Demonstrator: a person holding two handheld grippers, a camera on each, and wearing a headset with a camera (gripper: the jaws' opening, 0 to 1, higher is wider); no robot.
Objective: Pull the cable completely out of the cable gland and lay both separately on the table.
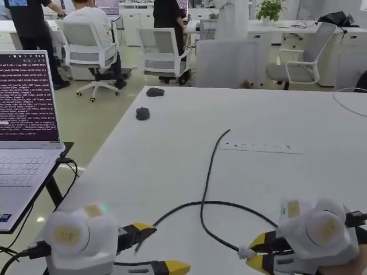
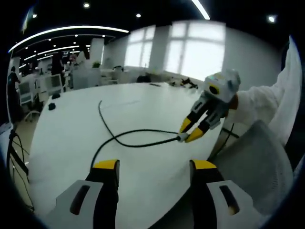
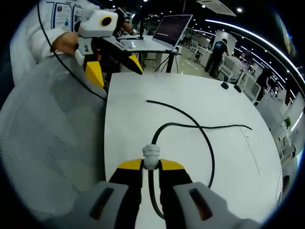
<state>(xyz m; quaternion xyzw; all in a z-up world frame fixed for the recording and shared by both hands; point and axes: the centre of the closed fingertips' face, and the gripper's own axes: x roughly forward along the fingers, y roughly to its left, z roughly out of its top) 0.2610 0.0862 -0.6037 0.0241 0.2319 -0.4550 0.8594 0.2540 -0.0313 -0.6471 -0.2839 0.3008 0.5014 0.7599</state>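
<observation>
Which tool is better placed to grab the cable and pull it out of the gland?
Left. The right tool is shut on the cable gland, so it is occupied. The left tool is open and free, and one end of the cable lies close by its tips.

White tabletop (image 1: pixel 172 172), broad and mostly bare, running away from us. A black cable (image 1: pixel 209 172) sprawls across the near middle: one end points at the far side, then it snakes toward us and loops, crossing itself. Its near right end lifts off the surface at a white cable gland (image 1: pixel 246 252). Just right of the cable's far tip lies a flat white power strip (image 1: pixel 261 147). Far left, two dark mouse-shaped objects, one (image 1: pixel 143 114) nearer, the other (image 1: pixel 155 91) beyond it, slightly apart. A thin pale wire (image 1: pixel 336 97) curves at the far right edge.
</observation>
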